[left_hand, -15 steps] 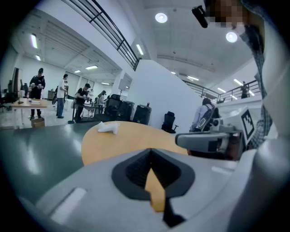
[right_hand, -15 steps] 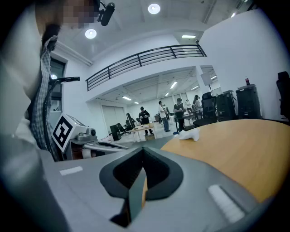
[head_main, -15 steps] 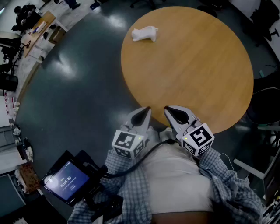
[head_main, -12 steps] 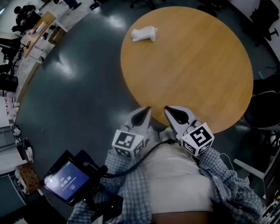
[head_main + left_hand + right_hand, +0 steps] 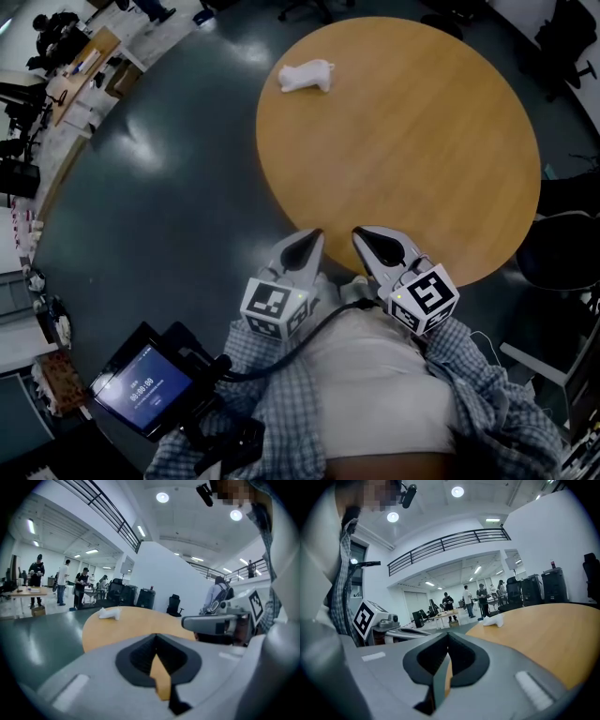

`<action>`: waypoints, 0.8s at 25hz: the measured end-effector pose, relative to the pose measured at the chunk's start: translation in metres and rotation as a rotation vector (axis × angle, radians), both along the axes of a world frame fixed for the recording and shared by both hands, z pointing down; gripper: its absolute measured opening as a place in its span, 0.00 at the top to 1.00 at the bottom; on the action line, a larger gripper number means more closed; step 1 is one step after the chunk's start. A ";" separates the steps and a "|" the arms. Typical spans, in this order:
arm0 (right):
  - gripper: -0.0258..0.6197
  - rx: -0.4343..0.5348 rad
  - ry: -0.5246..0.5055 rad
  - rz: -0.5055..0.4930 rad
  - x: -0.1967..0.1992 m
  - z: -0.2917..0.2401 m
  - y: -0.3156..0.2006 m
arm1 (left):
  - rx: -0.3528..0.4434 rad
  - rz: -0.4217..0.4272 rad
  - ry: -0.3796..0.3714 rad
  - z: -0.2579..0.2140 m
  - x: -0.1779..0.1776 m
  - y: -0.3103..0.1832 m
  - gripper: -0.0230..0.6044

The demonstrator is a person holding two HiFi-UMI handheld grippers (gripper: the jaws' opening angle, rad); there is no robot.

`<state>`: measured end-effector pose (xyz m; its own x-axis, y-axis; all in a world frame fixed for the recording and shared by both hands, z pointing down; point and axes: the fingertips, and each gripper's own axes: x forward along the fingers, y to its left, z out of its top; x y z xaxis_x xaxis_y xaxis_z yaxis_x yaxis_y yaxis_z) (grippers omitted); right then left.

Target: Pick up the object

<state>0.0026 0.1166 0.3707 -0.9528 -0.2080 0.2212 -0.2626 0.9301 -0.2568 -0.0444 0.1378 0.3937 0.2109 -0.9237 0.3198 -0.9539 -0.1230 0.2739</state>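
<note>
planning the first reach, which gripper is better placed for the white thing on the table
Left, probably. The white object sits far left on the table, roughly straight ahead of the left gripper; the right gripper would reach across. Both are shut.

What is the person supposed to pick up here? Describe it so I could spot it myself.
Find the big round wooden table on the dark floor. Near its far left edge lies a small white lumpy object, the only thing on the tabletop.
</note>
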 end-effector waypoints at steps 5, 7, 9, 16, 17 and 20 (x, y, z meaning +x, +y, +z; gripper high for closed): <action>0.95 -0.022 -0.012 0.005 0.004 -0.001 -0.006 | -0.004 -0.013 -0.014 -0.004 0.001 -0.004 0.96; 0.95 -0.029 -0.015 0.003 0.007 -0.001 -0.009 | -0.002 -0.024 -0.021 -0.007 0.002 -0.008 0.96; 0.95 -0.027 -0.014 -0.001 0.014 0.004 -0.007 | 0.005 -0.029 -0.038 -0.006 0.006 -0.009 0.96; 0.95 -0.014 -0.025 0.009 0.046 0.015 -0.024 | 0.028 -0.062 -0.080 -0.003 0.015 -0.025 0.96; 0.95 -0.016 -0.024 0.011 0.048 0.015 -0.029 | 0.029 -0.066 -0.083 -0.003 0.015 -0.029 0.96; 0.95 -0.026 -0.026 0.030 0.063 0.021 -0.023 | 0.032 -0.056 -0.095 -0.001 0.025 -0.024 0.96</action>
